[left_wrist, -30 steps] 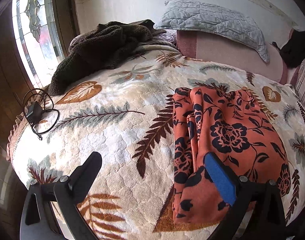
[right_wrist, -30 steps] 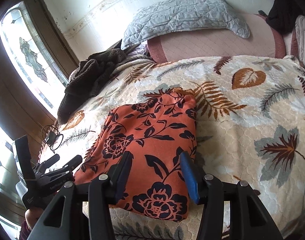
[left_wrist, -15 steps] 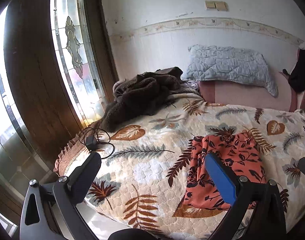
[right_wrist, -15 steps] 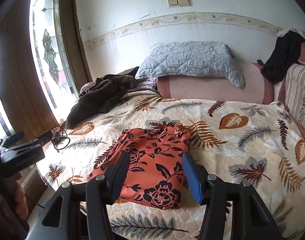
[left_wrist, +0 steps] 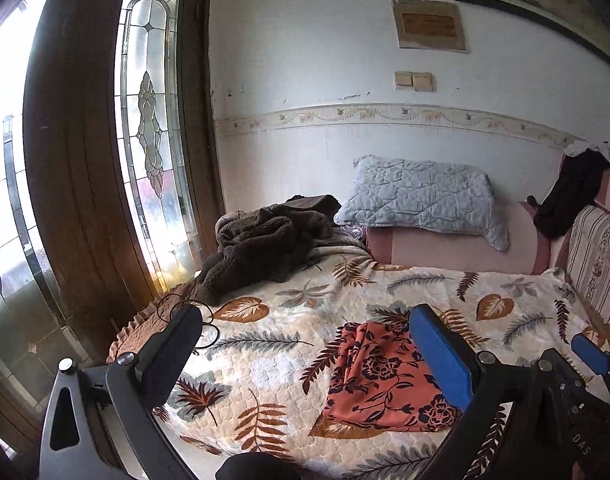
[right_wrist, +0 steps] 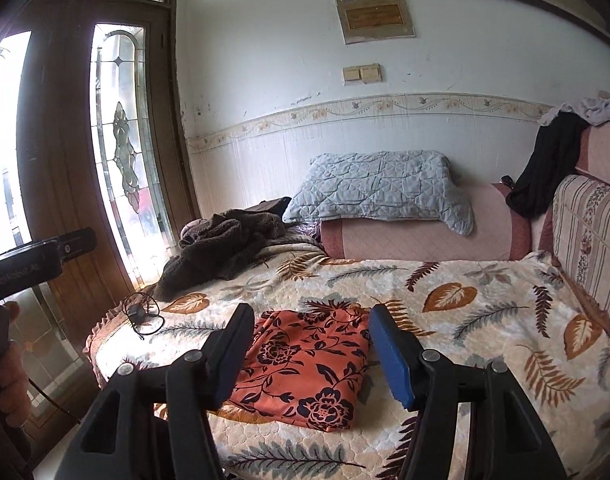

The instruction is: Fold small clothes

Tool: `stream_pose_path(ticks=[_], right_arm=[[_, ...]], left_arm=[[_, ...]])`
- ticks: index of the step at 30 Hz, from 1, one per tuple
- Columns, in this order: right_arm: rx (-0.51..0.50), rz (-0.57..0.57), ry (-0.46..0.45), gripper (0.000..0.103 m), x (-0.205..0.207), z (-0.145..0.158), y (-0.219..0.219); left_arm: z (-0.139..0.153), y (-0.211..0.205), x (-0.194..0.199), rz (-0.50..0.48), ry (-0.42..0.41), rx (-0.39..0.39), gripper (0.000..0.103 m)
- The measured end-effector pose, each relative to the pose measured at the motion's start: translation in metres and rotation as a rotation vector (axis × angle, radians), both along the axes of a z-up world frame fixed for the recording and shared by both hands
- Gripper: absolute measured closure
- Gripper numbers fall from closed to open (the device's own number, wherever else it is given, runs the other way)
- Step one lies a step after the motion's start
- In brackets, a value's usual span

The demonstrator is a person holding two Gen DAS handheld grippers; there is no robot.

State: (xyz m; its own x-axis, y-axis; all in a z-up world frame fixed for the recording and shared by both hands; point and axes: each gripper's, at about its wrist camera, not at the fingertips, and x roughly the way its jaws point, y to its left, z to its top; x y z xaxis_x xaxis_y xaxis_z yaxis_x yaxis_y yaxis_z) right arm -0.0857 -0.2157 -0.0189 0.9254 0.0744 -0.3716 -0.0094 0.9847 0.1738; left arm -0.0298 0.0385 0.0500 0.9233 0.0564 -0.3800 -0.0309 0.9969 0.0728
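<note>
Folded orange floral cloth (right_wrist: 309, 364) lies flat on the bed, near the front edge of the leaf-print blanket (right_wrist: 485, 320) and roughly midway along it. No pad touches it. The right gripper (right_wrist: 311, 354) hangs above and short of the cloth with its jaws opening; nothing is between them (the cloth only shows through the gap, down on the blanket). One finger carries a blue pad (right_wrist: 391, 360); the other looks dark from this side. The left gripper (left_wrist: 305, 356) is also up off the bed, its jaws spread wide and empty, with the cloth (left_wrist: 381, 376) seen just inside its blue-padded finger. In the right wrist view the left gripper's body (right_wrist: 33, 260) shows at the left border, held by a hand (right_wrist: 9, 364).

Outward from the cloth, a black cable with a small plug (right_wrist: 141, 314) sits coiled at the blanket's front left corner, by its ruffled edge. A heap of dark brown fleece (right_wrist: 221, 248) lies at the back left corner, beside the stained-glass door (right_wrist: 117, 152). A grey quilted pillow (right_wrist: 377, 192) rests on a pink bolster (right_wrist: 425, 240) along the back edge, against the wall. At the back right corner a black garment (right_wrist: 545, 168) hangs over the striped sofa back (right_wrist: 589, 232).
</note>
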Motion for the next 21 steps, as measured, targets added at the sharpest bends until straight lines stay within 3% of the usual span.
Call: stream_pose_path(ticks=[9,21], right_arm=[[0.017,-0.058,-0.024,0.039,-0.019,0.016,-0.004],[-0.023,-0.053,-0.025,0.039,-0.026,0.02,0.007]], left_arm=[[0.02,-0.011,-0.027,0.009,-0.061,0.03,0.0],[0.026,-0.012,-0.034,0.017,-0.074,0.025,0.0]])
